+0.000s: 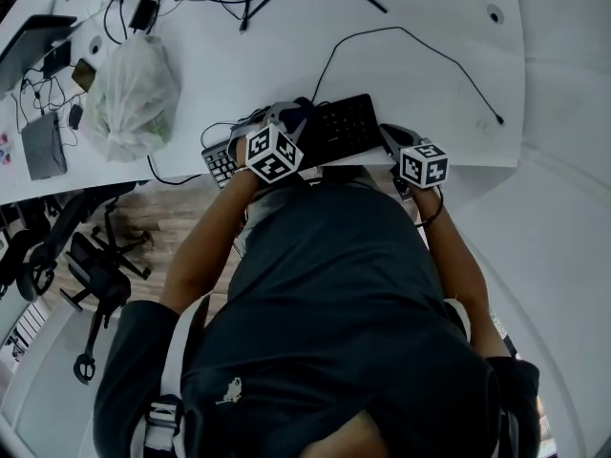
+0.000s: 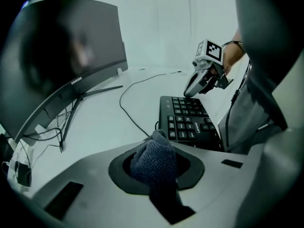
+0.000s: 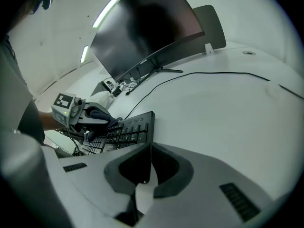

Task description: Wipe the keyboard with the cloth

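Left gripper (image 1: 289,120) grips the cloth (image 2: 154,158) over the near-edge keyboard (image 1: 342,127) — right gripper (image 3: 148,167) closed, empty — stuffed bag (image 1: 132,95) farther left.

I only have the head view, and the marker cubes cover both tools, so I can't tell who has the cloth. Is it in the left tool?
Observer: Yes. The left gripper view shows the left tool shut on the cloth, a dark knitted bundle bulging up between its jaws.
Operator: And the right tool, is it carrying anything?
Observer: No. The right tool is shut with nothing in it. Its jaws meet over the white desk.
Operator: Is the cloth on the keys yet?
Observer: In the right gripper view the cloth end hangs low over the rows of the black keyboard. I cannot tell whether it is touching them.
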A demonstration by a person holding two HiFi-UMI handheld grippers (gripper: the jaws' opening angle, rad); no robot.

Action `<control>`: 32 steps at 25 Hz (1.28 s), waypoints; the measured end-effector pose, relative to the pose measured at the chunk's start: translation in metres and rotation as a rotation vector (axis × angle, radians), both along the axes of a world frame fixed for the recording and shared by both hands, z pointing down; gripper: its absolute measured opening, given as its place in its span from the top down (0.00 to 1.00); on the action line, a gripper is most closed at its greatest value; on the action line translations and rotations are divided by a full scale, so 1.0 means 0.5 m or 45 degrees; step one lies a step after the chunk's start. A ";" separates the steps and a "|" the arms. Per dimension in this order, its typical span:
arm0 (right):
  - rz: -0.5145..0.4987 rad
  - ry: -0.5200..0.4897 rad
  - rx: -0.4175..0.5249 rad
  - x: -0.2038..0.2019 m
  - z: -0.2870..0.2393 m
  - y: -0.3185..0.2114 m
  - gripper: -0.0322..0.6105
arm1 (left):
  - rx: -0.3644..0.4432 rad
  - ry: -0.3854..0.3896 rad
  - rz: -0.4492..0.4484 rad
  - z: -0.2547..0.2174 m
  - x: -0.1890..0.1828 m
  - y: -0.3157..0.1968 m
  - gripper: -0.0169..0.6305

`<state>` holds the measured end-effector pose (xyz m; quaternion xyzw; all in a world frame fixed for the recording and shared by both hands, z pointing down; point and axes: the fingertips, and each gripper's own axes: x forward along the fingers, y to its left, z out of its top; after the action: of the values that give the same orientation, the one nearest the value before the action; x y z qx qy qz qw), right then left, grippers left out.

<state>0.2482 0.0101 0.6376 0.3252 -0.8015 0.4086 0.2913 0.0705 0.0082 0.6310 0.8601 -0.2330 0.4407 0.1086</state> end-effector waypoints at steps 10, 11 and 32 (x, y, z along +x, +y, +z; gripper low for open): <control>0.107 -0.125 -0.033 0.003 0.007 0.000 0.93 | -0.186 0.128 0.122 0.006 0.055 0.158 0.88; 0.104 -0.125 -0.033 0.003 0.006 -0.001 0.93 | -0.143 0.104 0.144 0.003 0.049 0.137 0.88; 0.105 -0.174 -0.106 -0.004 0.004 -0.013 0.93 | -0.144 0.205 0.232 -0.021 0.099 0.075 0.89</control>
<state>0.2460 0.0034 0.6394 0.3169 -0.7878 0.4745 0.2321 0.1198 0.0457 0.6204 0.9028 -0.1192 0.3907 0.1347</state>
